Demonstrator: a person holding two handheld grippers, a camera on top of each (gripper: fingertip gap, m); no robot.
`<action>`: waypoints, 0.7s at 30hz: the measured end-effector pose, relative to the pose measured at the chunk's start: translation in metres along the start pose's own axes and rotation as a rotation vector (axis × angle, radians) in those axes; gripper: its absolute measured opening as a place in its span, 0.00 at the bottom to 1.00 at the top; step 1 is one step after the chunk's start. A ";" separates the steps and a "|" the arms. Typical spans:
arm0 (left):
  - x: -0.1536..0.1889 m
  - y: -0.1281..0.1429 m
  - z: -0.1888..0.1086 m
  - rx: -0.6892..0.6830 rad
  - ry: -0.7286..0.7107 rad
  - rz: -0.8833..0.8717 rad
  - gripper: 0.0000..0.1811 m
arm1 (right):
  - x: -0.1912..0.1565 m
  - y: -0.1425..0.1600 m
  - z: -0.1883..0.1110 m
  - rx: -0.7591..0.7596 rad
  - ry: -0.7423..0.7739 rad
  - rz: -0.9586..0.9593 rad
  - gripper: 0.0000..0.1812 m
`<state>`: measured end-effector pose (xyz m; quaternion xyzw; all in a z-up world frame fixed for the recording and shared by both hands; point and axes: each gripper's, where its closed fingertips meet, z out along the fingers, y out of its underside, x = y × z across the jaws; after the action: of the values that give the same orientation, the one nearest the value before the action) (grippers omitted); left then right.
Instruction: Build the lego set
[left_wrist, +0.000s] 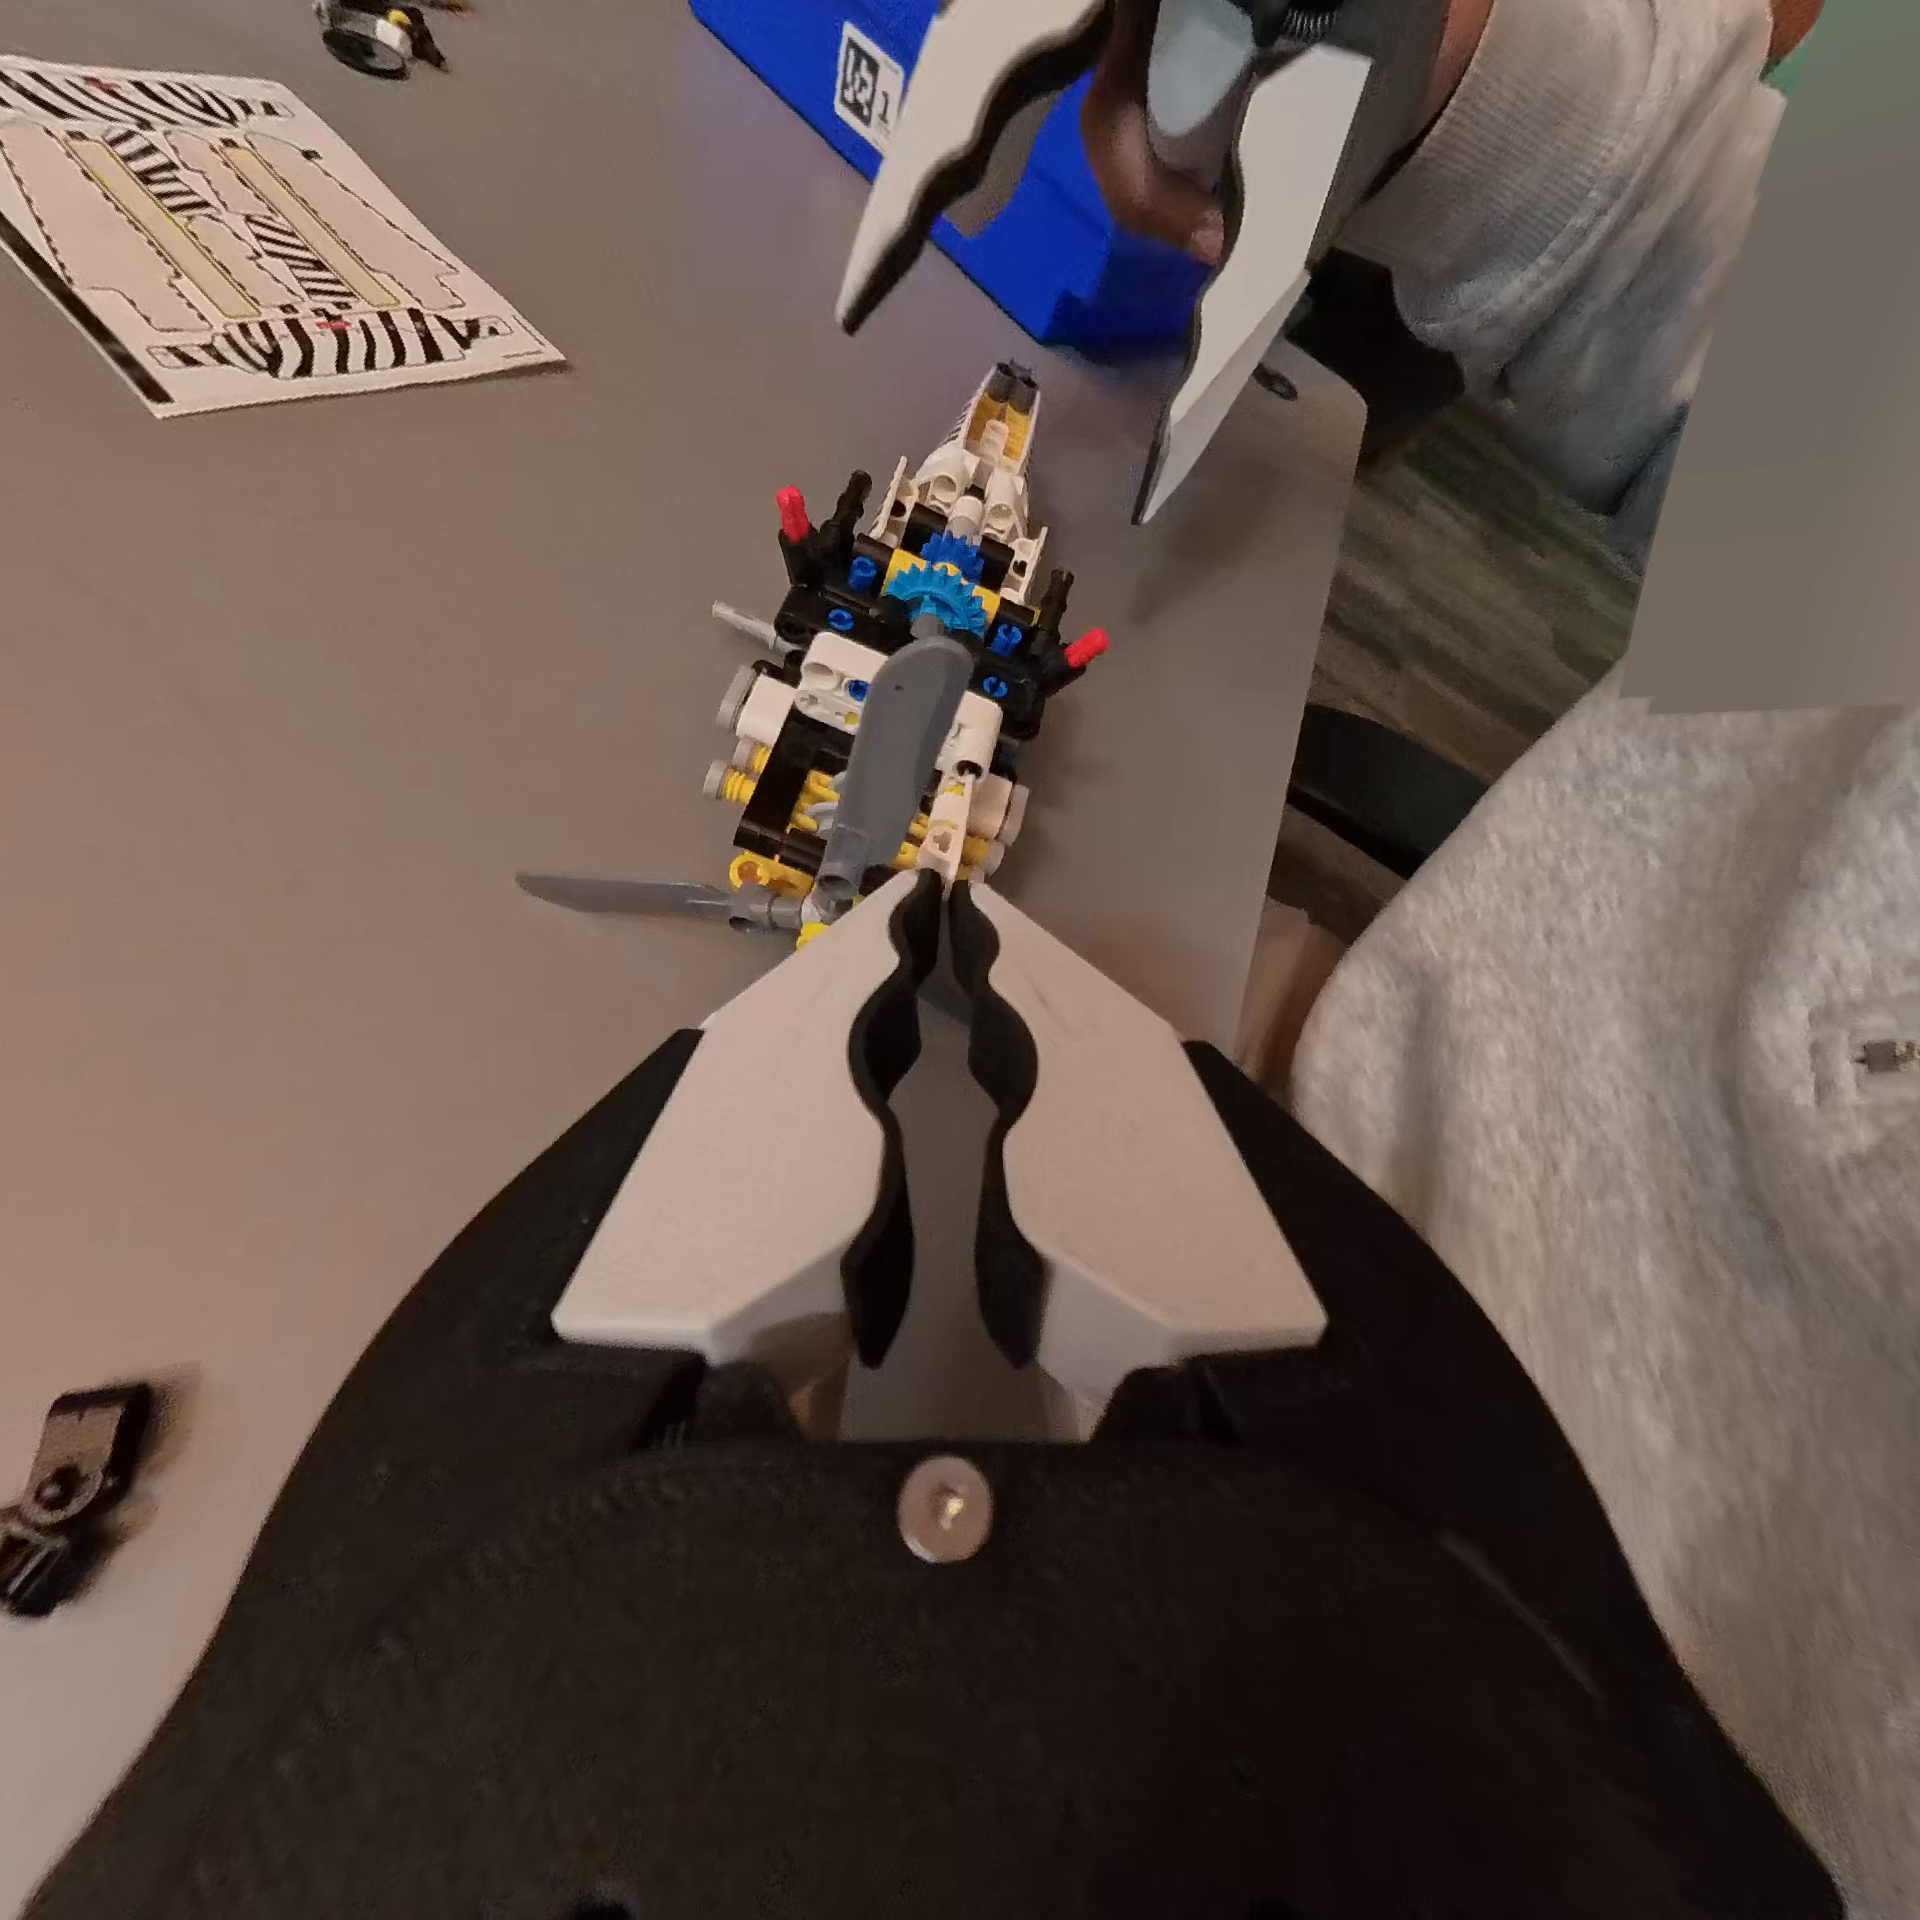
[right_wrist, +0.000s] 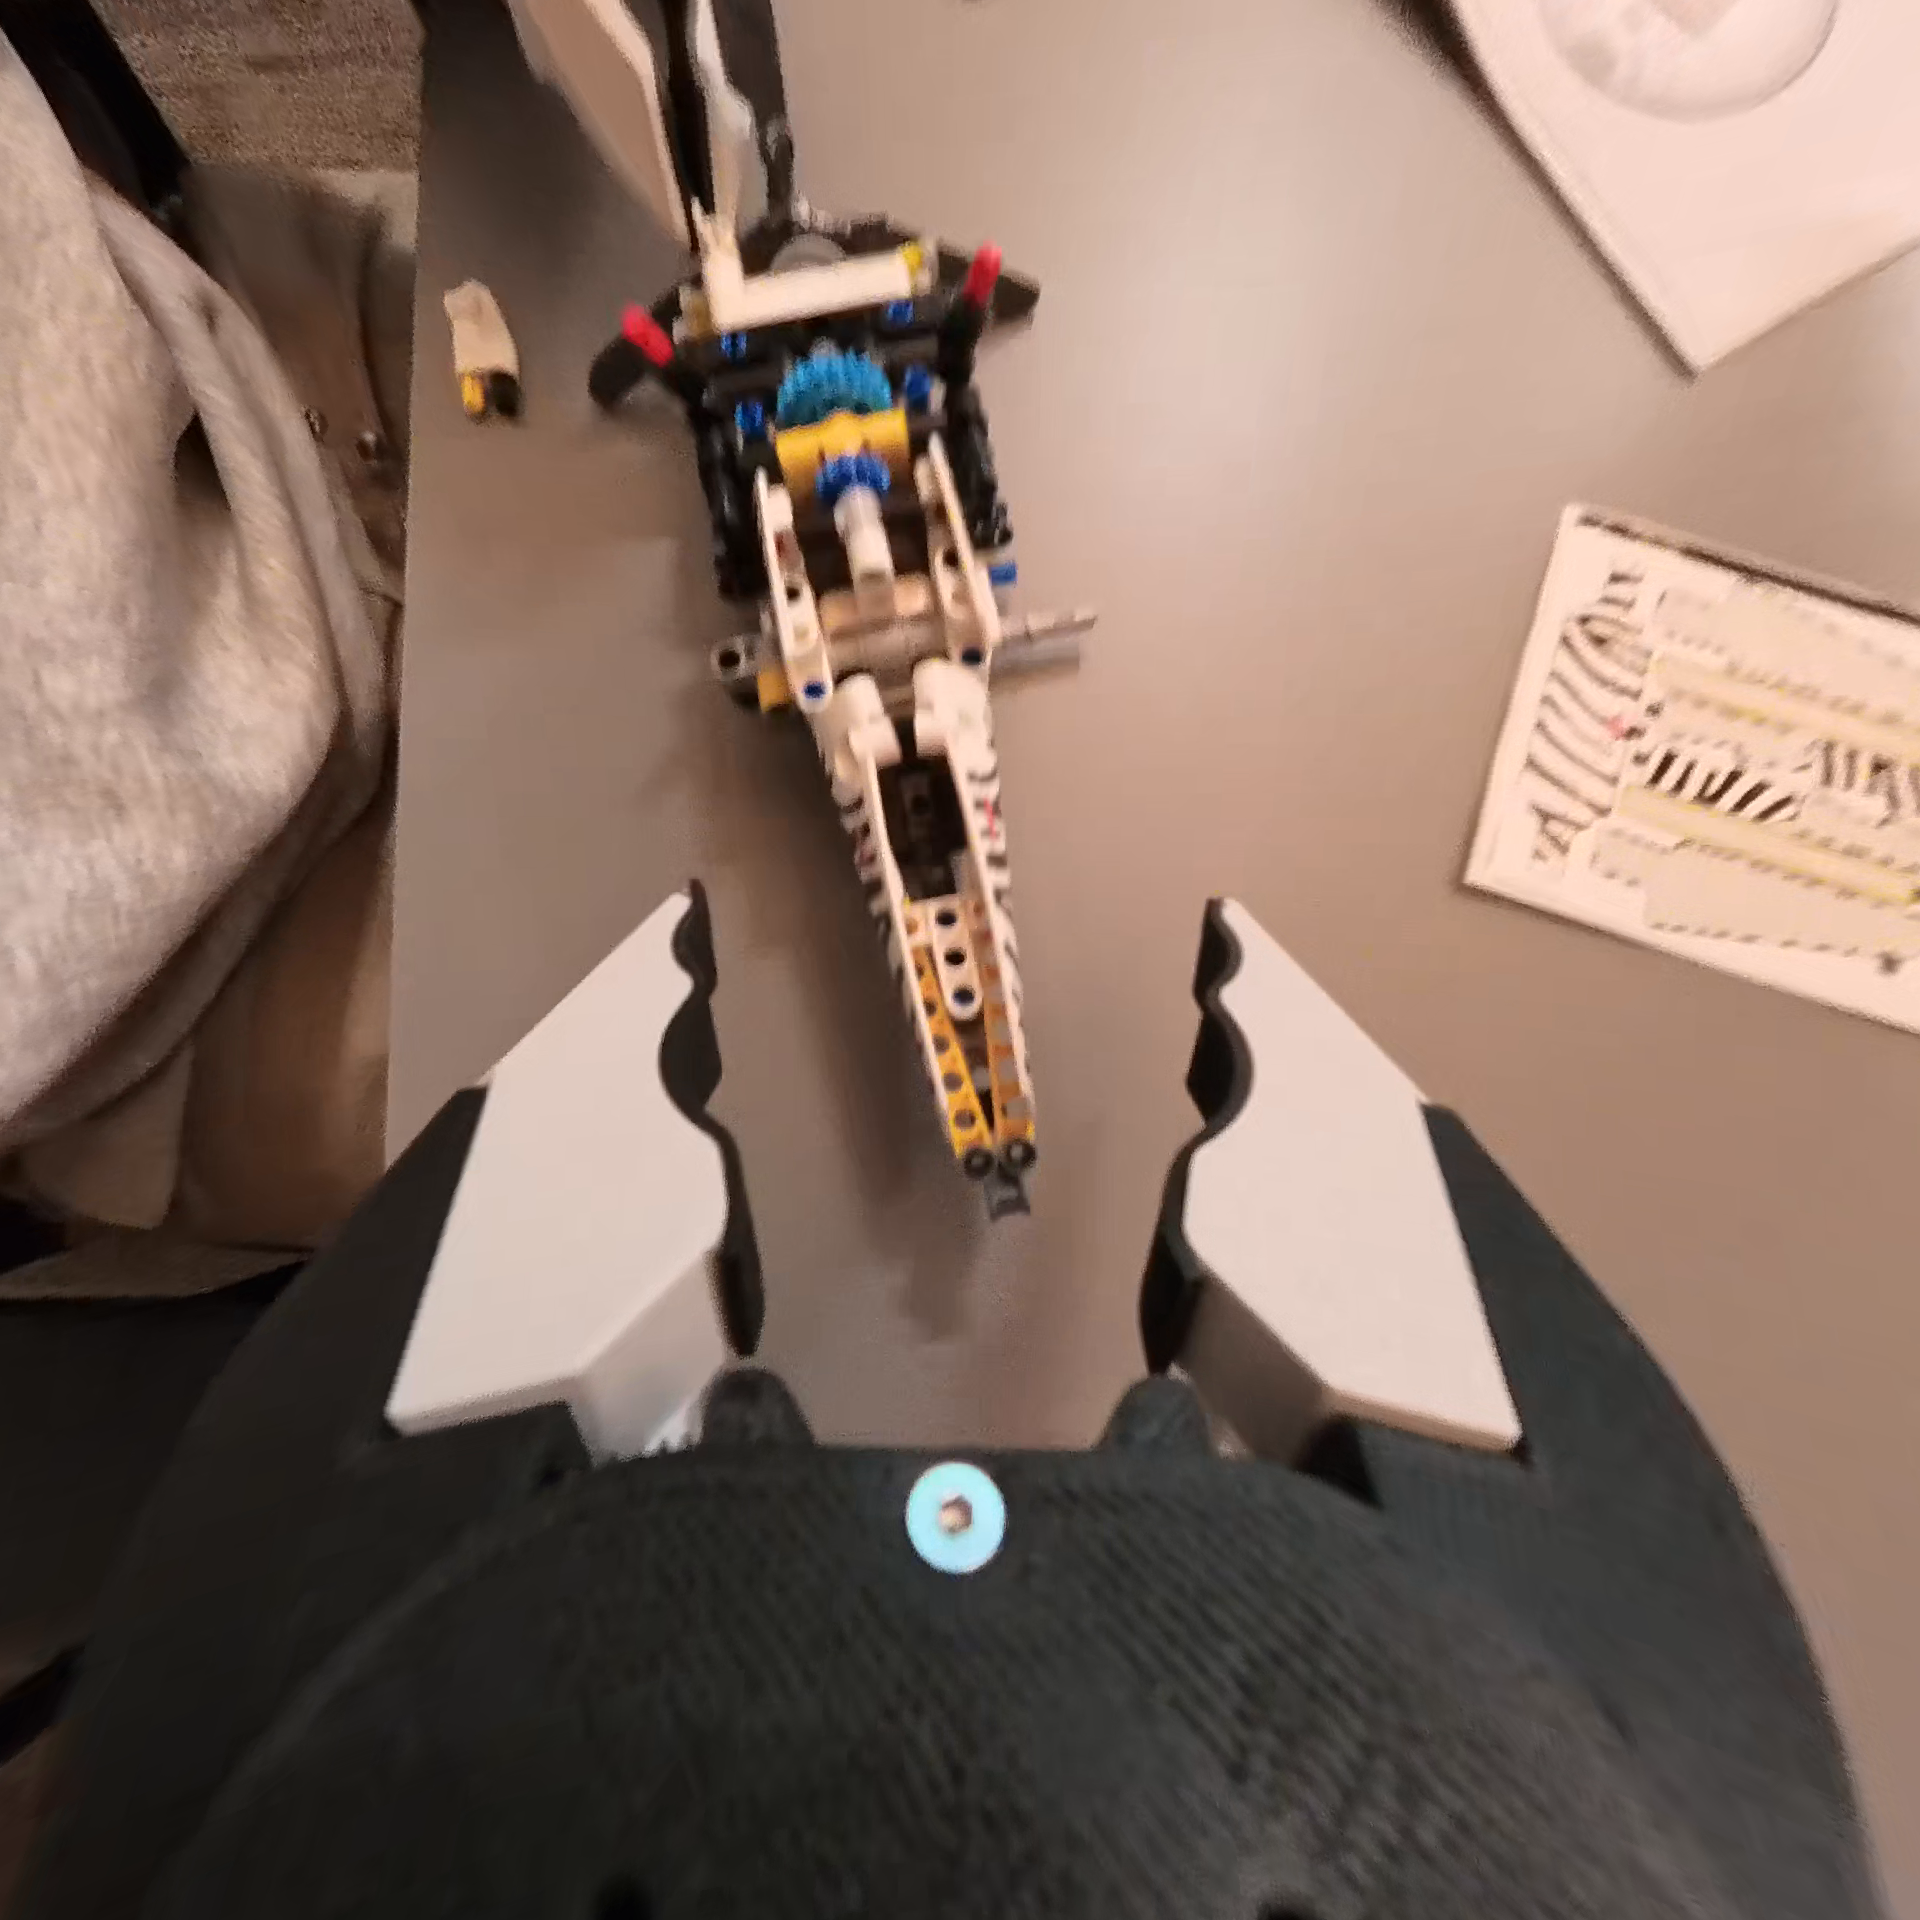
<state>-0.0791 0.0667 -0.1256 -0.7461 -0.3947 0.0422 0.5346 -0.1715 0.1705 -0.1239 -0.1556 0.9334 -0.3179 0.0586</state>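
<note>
The left gripper (left_wrist: 935, 883) has its jaws nearly pressed together, pinching a thin white beam (left_wrist: 948, 831) at the near end of the lego model (left_wrist: 894, 686), which lies on the grey counter (left_wrist: 364, 675) just beyond the tips at 12 o'clock. A grey blade (left_wrist: 899, 727) lies over the model's near half, and another (left_wrist: 623, 896) sticks out toward 9 o'clock. Farther off, at 1 o'clock, the right gripper (left_wrist: 997, 416) hangs above the model's tail with jaws spread wide, holding nothing. A sticker sheet (left_wrist: 249, 239) lies at 10 o'clock, and a blue bin (left_wrist: 1049, 260) at 12 o'clock beyond the model.
</note>
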 end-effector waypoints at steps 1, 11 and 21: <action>0.000 0.001 -0.003 0.002 0.011 -0.010 0.00 | -0.004 0.005 0.002 -0.009 0.000 0.001 0.50; -0.004 0.001 -0.014 0.021 0.063 -0.048 0.00 | -0.012 0.017 0.022 0.005 0.031 -0.047 0.26; 0.004 -0.003 -0.012 0.034 0.111 -0.019 0.00 | -0.012 0.014 0.030 0.024 -0.016 -0.047 0.15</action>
<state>-0.0722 0.0601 -0.1169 -0.7344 -0.3704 0.0023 0.5687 -0.1573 0.1676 -0.1559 -0.1796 0.9250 -0.3293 0.0607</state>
